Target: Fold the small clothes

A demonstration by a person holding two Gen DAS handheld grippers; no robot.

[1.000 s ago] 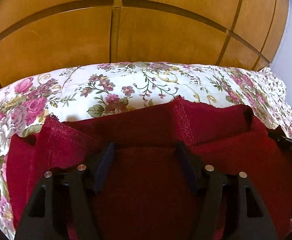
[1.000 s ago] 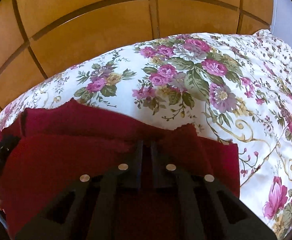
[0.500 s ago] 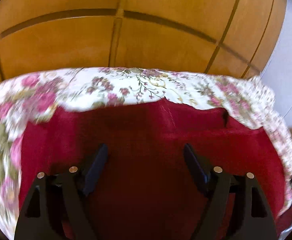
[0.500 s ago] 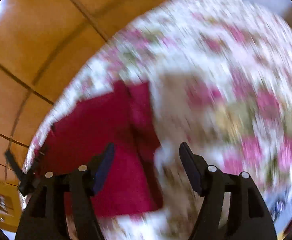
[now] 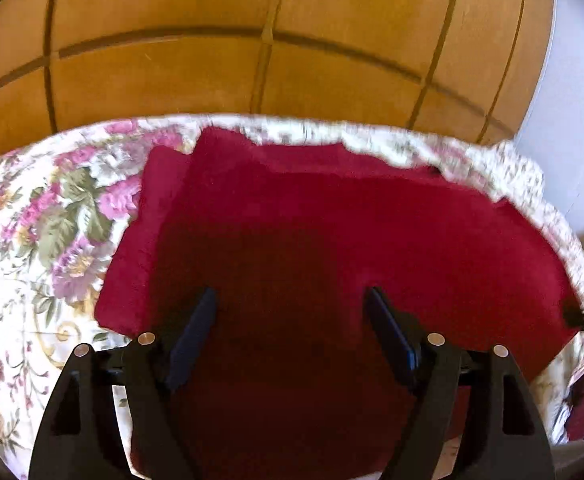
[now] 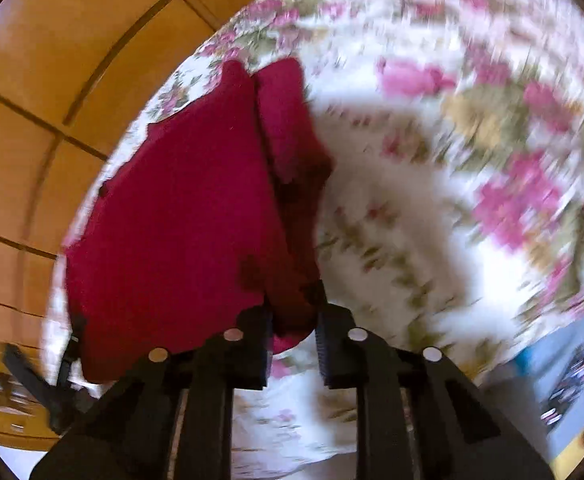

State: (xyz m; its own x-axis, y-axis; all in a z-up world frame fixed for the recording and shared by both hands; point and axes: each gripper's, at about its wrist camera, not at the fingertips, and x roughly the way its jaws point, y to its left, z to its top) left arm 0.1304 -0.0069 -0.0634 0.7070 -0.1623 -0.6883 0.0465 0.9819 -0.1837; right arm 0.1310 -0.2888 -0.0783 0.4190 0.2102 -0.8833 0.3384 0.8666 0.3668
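A dark red knitted garment (image 5: 332, 240) lies folded on a floral bedspread (image 5: 44, 216). In the left wrist view my left gripper (image 5: 290, 312) is open and empty, held just above the garment's middle. In the right wrist view the garment (image 6: 180, 208) lies to the left, with a folded strip along its right side. My right gripper (image 6: 292, 320) has its jaws closed on the near end of that strip. The left gripper's finger (image 6: 32, 380) shows at the garment's far left edge.
A wooden panelled wall (image 5: 272, 40) rises right behind the bed. The bedspread's frilled edge (image 5: 532, 200) ends at the right by a pale wall. More floral bedspread (image 6: 472, 160) spreads to the right of the garment, blurred by motion.
The right gripper opened, swung round to the garment's side and closed on the folded strip. The left gripper stayed open and lifted back over the garment.
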